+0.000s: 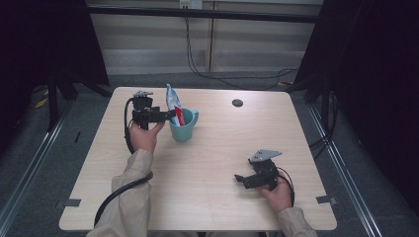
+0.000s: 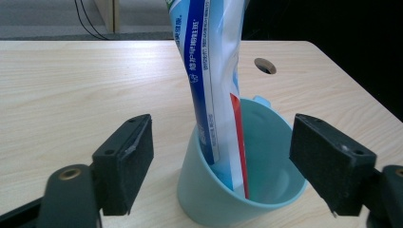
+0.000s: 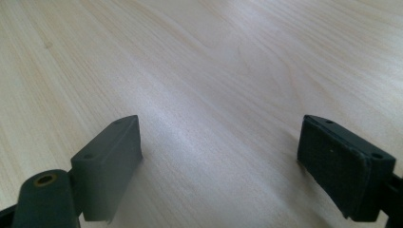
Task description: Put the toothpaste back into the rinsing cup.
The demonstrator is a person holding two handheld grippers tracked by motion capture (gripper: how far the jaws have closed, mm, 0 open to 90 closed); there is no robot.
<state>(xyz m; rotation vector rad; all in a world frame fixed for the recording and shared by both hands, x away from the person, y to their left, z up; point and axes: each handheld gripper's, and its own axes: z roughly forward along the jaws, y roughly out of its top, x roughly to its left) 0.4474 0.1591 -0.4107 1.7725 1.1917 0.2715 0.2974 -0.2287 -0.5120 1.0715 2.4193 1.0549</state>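
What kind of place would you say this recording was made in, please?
Probably a lab recording station: a bare wooden table ringed by dark curtains, cables across the floor, and a person holding a gripper in each hand.

The high view is soft and low in detail, with an evenly lit table (image 1: 212,163) and very dark, nearly black surroundings at both sides. Shadows on the wood are faint and short. In the right gripper view a broad pale sheen lies across the table (image 3: 199,109), whose far grain blurs. The left gripper view is sharper; its toothpaste tube (image 2: 214,90) looks crisp.
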